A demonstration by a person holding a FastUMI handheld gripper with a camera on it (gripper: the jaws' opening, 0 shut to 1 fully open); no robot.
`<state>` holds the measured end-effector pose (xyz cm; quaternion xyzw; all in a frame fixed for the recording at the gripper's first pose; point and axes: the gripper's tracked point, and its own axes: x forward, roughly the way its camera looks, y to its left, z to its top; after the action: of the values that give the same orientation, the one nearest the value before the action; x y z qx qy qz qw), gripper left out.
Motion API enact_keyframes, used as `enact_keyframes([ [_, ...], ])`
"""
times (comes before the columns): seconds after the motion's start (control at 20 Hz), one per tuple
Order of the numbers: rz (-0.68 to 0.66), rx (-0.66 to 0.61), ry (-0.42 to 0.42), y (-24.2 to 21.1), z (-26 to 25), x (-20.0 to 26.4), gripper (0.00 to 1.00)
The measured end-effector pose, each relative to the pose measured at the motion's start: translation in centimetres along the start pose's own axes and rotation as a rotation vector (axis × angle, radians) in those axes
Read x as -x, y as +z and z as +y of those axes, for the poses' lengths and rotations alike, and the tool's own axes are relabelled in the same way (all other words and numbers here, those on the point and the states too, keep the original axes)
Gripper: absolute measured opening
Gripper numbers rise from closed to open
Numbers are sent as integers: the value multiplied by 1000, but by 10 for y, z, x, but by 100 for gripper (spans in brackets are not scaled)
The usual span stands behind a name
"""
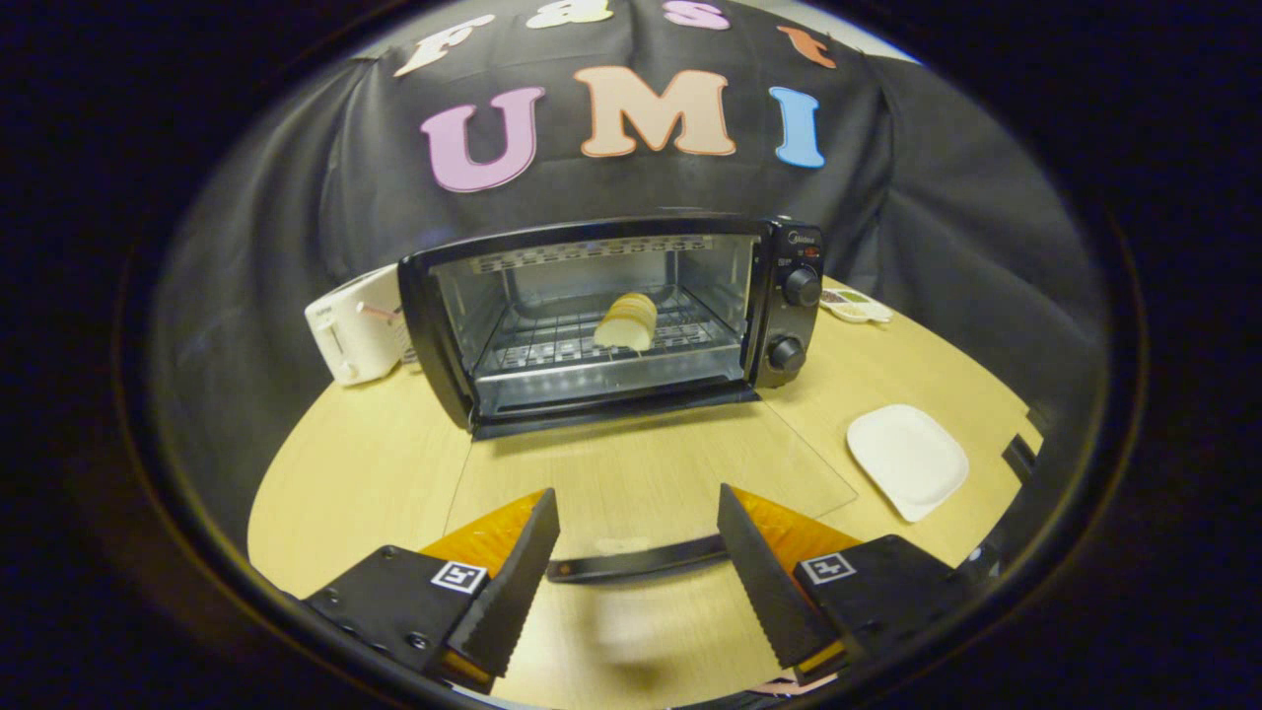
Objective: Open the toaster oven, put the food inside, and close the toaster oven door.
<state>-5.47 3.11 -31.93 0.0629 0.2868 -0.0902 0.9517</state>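
A black toaster oven (611, 325) stands on the wooden table ahead of me with its glass door (641, 473) folded down flat toward me. The door's black handle (636, 562) lies between my fingers, at their level. A pale sliced piece of food (627, 321) rests on the wire rack inside the oven cavity. My gripper (636, 537) is open, its fingers spread wide on either side of the handle and touching nothing.
A white toaster (355, 340) sits left of the oven. A white square plate (907, 459) lies on the table (365, 473) to the right of the door. A small tray with items (856, 308) sits behind the oven's right side.
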Motion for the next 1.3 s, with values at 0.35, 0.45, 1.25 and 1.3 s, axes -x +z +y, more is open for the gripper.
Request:
enact_keyframes([
  [0.35,116,194,-113,-49,-34,15,99],
  [0.45,142,215,-104,-58,-30,9,98],
  [1.25,135,127,-22,-48,-15,-10,99],
  [1.3,126,124,-22,-44,-14,-9,99],
])
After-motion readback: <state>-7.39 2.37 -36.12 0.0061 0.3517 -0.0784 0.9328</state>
